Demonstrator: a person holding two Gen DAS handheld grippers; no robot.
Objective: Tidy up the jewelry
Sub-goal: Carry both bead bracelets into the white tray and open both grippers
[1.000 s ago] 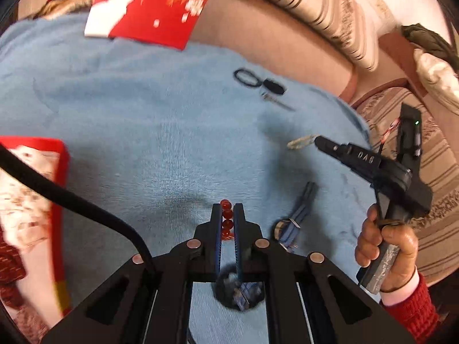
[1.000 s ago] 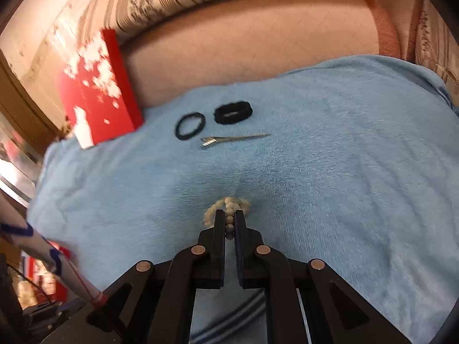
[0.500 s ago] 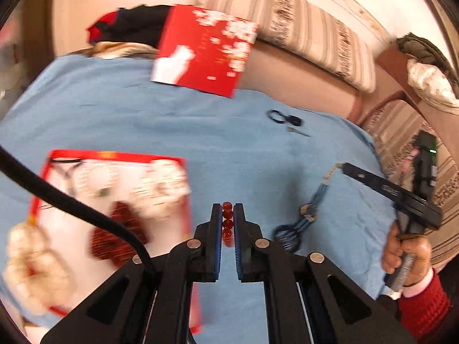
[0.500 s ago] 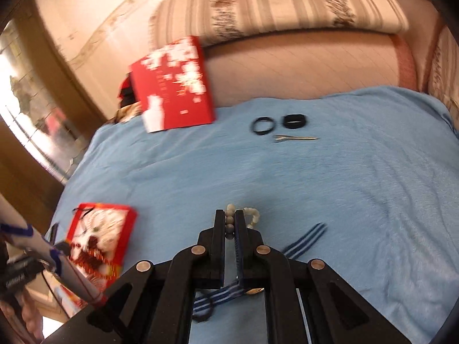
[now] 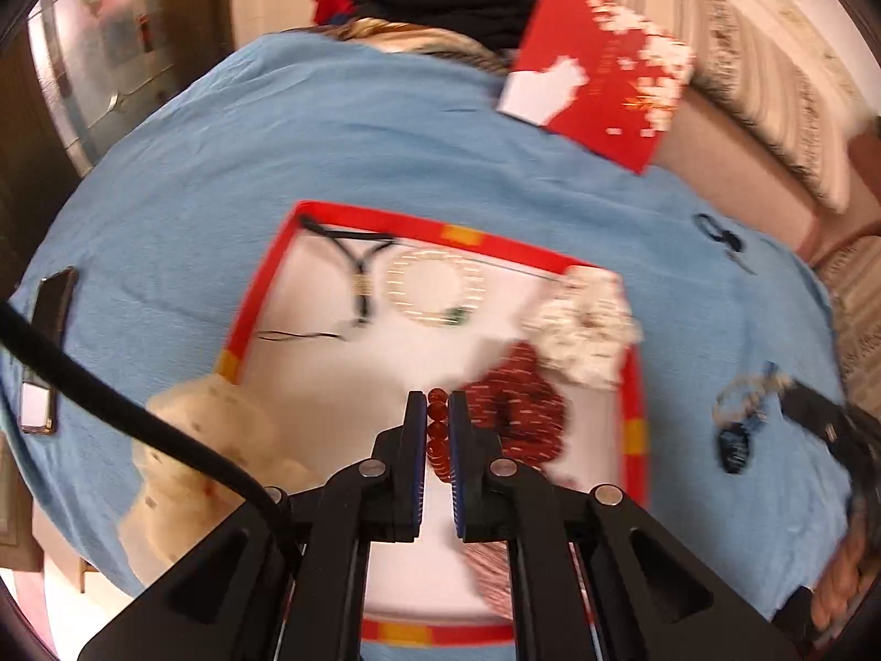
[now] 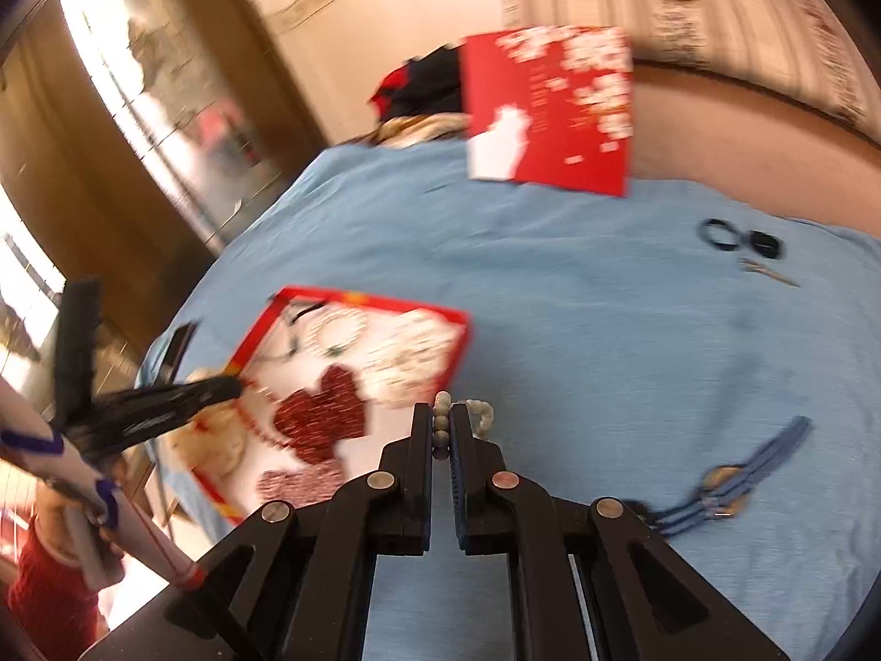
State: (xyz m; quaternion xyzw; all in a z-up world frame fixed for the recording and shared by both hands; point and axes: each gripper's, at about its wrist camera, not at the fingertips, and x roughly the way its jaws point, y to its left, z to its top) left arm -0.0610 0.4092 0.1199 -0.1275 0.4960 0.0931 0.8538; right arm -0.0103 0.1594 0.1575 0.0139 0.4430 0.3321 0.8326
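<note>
A blue blanket (image 6: pixel 578 303) covers the bed beside a striped cushion (image 6: pixel 688 16).

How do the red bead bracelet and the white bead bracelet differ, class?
The red bead bracelet is translucent red; the white bead bracelet is pale cream. The red one is pinched by the left gripper over the red tray; the white one, by the right gripper, over blue cloth. Both are round-beaded strands.

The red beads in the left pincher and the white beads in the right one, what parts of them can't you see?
- Red beads, left wrist view: the left gripper hides the strand's lower end, so its length is unknown.
- White beads, right wrist view: the right gripper covers most of them, and motion blur smears the rest.
- Red tray, left wrist view: its near edge sits behind the gripper body.
</note>
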